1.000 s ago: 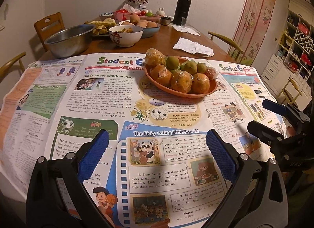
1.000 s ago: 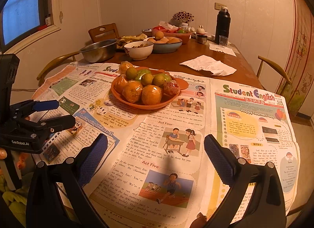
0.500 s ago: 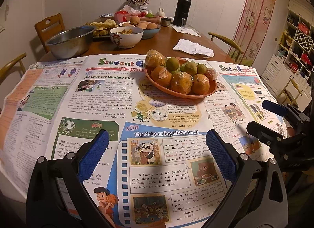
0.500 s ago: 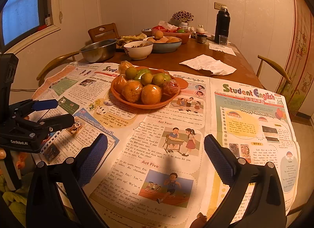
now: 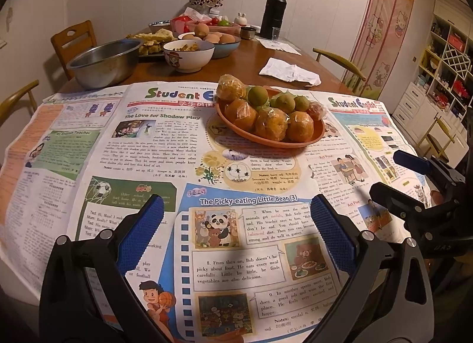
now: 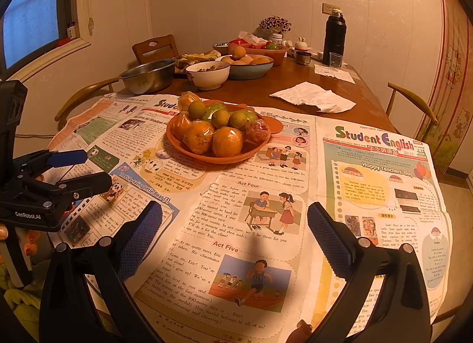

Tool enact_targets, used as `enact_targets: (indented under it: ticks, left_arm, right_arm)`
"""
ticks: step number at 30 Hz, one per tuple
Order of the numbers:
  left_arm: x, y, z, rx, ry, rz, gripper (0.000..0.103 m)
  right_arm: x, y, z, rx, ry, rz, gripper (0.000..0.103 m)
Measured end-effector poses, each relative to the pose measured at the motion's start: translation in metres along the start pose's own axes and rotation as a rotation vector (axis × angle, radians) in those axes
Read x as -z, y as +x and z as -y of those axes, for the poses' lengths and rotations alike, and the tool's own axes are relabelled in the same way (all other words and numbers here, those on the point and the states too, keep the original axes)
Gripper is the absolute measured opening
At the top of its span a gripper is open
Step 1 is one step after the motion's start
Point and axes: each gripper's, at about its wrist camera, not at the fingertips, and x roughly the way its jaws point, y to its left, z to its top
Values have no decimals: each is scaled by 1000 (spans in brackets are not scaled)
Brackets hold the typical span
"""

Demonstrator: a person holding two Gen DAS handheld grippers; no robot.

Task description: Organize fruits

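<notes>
Almost no change from a second ago: both claws sit where they were, and the plate looks marginally closer in the left wrist view, so the left claw has crept forward a little. No fruit has shifted, so nothing for the task has changed.

Left to right: steel basin (image 5: pixel 105 60) and white bowl (image 5: pixel 189 54) sit far back on the bare wood, well clear. Left claw (image 5: pixel 236 235) hovers low over the newspaper (image 5: pixel 153 147), fingers spread wide, nothing between them. Centre: orange plate (image 5: pixel 295 143) on the newspaper, piled with wrapped oranges (image 5: pixel 271 123) in front and green fruits (image 5: pixel 257 94) behind, all touching, all inside the rim. Right claw (image 6: pixel 235 238) also spread wide, nothing held, low over the paper nearer the person. White napkin (image 6: pixel 314 99) lies beyond the plate to the right.

Fruit heaped on one plate fits either a finished gathering or a pile waiting to be sorted; can't tell which.

Room: open newspaper on both sides of the plate and in front. Near surface edge just below the claws; right edge drops off past the paper.
</notes>
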Motion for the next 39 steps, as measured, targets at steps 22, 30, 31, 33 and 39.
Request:
enact_targets:
  ticks: [22, 30, 31, 33, 39]
  left_arm:
    - [-2, 0, 1, 20, 7, -4, 93]
    - [-2, -2, 0, 15, 6, -2, 93]
    - [-2, -2, 0, 17, 5, -2, 93]
    - [-2, -2, 1, 17, 7, -1, 93]
    - [-2, -2, 1, 19, 7, -3, 93]
  right_arm:
    - [-1, 0, 0, -12, 3, -3, 98]
    - [-1, 0, 0, -12, 3, -2, 98]
    - [-1, 0, 0, -11, 3, -3, 98]
    - [-1, 0, 0, -12, 3, -2, 98]
    - [-1, -1, 1, -11, 4, -1, 98]
